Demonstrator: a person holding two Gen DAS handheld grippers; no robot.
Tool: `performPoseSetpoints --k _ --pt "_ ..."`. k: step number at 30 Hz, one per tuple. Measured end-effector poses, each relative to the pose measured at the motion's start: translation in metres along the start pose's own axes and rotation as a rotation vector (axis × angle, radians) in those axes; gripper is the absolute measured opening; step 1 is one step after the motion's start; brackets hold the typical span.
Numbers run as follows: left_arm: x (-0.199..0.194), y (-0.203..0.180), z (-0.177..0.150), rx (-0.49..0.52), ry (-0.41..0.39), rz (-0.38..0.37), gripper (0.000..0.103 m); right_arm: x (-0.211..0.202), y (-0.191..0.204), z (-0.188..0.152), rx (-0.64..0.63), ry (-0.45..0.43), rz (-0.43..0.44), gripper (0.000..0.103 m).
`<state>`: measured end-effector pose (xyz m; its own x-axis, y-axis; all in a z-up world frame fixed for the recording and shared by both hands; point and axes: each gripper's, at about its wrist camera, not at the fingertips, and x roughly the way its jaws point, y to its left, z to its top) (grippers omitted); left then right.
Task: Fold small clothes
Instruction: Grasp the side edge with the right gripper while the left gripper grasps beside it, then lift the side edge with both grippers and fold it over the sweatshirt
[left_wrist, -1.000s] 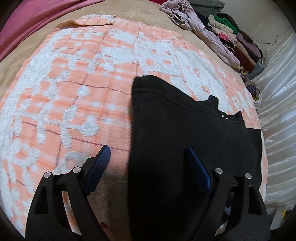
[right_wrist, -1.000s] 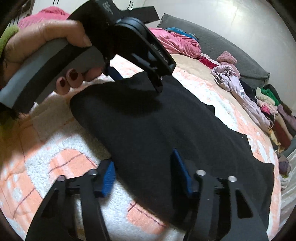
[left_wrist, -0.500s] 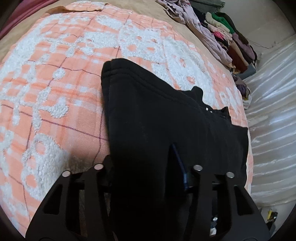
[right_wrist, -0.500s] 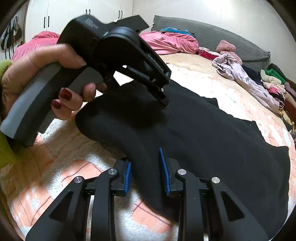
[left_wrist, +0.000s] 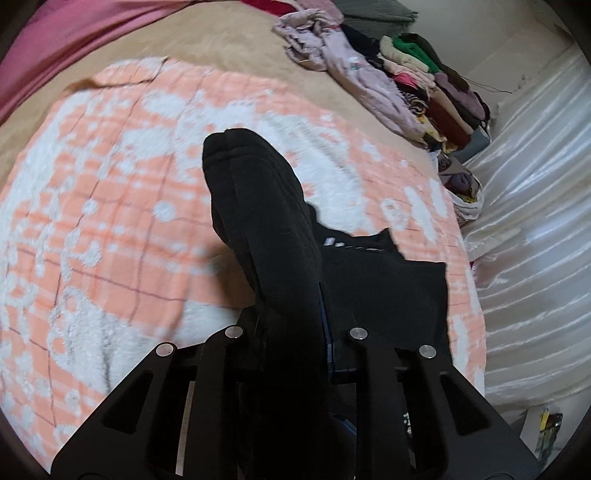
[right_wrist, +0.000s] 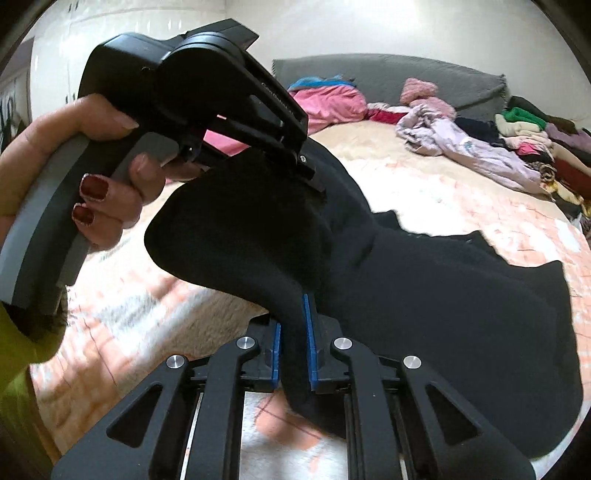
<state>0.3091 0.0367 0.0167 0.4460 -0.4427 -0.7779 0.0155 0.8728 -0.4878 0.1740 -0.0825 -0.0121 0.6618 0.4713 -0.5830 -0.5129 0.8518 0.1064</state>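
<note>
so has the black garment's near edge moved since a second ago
Yes. The black garment lay flat on the orange blanket; now both grippers pinch its near edge, lifted off the blanket and bunched, while its far end rests there.

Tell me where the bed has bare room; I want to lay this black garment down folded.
Free: the orange blanket left of the black garment, and the beige cover between it and the pink bedding. Crowded: the clothes pile along the far right edge, by the white curtain.

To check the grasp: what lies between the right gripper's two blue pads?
A fold of the black garment fills the gap in the closing right gripper, shown in the right wrist view.
</note>
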Motion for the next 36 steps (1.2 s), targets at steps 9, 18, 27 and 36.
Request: performPoseSetpoints --k 9,18,27,36 --pt "0.011 -0.077 0.008 0.073 0.009 0.005 0.013 -0.041 -0.046 0.003 0.166 -0.087 -0.028 0.009" --pt "0.057 -0.153 -0.002 0.153 0.054 0.048 0.014 -0.082 -0.101 -0.023 0.385 -0.133 -0.084 0.009" --pt "0.113 -0.200 -0.035 0.258 0.114 0.136 0.022 -0.087 -0.134 -0.064 0.569 -0.102 -0.101 0.009" --pt "0.112 -0.219 -0.055 0.335 0.150 -0.043 0.064 -0.098 -0.160 -0.104 0.794 -0.081 -0.126 0.020"
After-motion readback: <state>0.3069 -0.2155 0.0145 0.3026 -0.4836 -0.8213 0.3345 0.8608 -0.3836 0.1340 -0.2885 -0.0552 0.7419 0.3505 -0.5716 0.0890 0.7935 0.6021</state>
